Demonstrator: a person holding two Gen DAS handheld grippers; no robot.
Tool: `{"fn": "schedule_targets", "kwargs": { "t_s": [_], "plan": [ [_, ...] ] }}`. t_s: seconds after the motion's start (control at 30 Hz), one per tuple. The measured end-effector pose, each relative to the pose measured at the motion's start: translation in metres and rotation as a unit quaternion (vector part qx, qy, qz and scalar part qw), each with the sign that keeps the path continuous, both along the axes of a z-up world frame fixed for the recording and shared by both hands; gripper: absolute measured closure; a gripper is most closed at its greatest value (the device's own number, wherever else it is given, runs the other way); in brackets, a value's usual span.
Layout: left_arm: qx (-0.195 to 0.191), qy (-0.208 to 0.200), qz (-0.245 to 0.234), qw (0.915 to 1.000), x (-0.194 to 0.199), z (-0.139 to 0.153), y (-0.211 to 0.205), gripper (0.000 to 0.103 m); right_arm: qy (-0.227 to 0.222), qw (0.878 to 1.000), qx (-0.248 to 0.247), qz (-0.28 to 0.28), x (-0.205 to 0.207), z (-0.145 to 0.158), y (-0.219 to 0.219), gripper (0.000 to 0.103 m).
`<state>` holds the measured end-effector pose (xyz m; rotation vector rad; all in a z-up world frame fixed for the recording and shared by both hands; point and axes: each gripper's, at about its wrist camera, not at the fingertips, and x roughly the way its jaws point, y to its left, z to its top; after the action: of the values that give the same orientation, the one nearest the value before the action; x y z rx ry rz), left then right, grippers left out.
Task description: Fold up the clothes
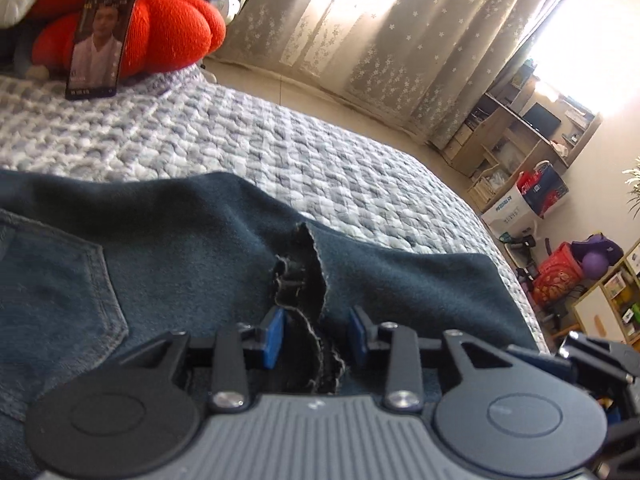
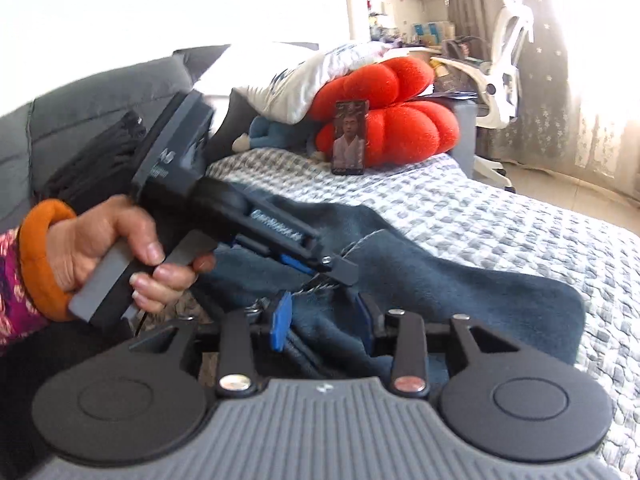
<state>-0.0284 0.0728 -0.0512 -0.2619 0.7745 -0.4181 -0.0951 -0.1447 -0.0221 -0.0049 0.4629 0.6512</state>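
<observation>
Jeans (image 1: pixel 192 264) are lying crumpled on the quilted bed (image 1: pixel 280 148). Left gripper (image 1: pixel 316 334) jaws are standing open around a frayed denim edge; right gripper (image 2: pixel 324 320) jaws are standing open over denim folds.

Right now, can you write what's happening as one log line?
left gripper: open around jeans' frayed edge | right gripper: open over jeans | jeans on quilt, unfolded

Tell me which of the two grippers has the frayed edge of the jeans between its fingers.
The left gripper: the frayed edge of the dark blue denim jeans runs between its blue pads. The right gripper sits over smooth fabric.
</observation>
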Motion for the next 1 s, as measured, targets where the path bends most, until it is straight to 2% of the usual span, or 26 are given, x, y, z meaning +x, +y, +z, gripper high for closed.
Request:
{"fn": "schedule_targets", "kwargs": {
  "t_s": [0.07,0.17,0.27,0.37,0.5,0.57,0.7,0.83,1.0],
  "plan": [
    [0.005,-0.034,0.004,0.9994,-0.003,0.009,0.002,0.066,-0.006,0.999,0.010,-0.053,0.005,0.002,-0.013,0.065],
    [-0.005,-0.072,-0.015,0.9973,-0.005,0.018,-0.005,0.066,-0.006,0.993,-0.012,-0.117,0.016,-0.003,-0.022,0.065],
    [0.002,-0.091,-0.057,0.9942,-0.005,0.016,-0.027,0.066,0.003,0.989,-0.033,-0.141,0.027,-0.011,-0.019,0.065],
    [0.037,-0.089,-0.099,0.9904,-0.003,0.008,-0.052,0.066,0.010,0.988,-0.059,-0.140,0.033,-0.024,-0.015,0.065],
    [0.098,-0.054,-0.143,0.9834,-0.001,-0.006,-0.069,0.066,0.002,0.986,-0.104,-0.132,0.029,-0.037,-0.006,0.065],
    [0.106,-0.060,-0.157,0.9801,-0.009,-0.005,-0.065,0.064,-0.007,0.983,-0.133,-0.126,0.023,-0.044,-0.002,0.064],
    [0.101,-0.057,-0.175,0.9777,-0.023,-0.004,-0.052,0.063,-0.025,0.980,-0.156,-0.120,0.015,-0.047,0.005,0.064],
    [0.092,-0.054,-0.190,0.9760,-0.035,-0.001,-0.037,0.063,-0.022,0.982,-0.150,-0.111,0.014,-0.043,0.006,0.064],
    [0.072,-0.057,-0.187,0.9782,-0.041,0.000,-0.018,0.062,-0.033,0.984,-0.142,-0.101,0.011,-0.036,0.012,0.064]
  ]
}}
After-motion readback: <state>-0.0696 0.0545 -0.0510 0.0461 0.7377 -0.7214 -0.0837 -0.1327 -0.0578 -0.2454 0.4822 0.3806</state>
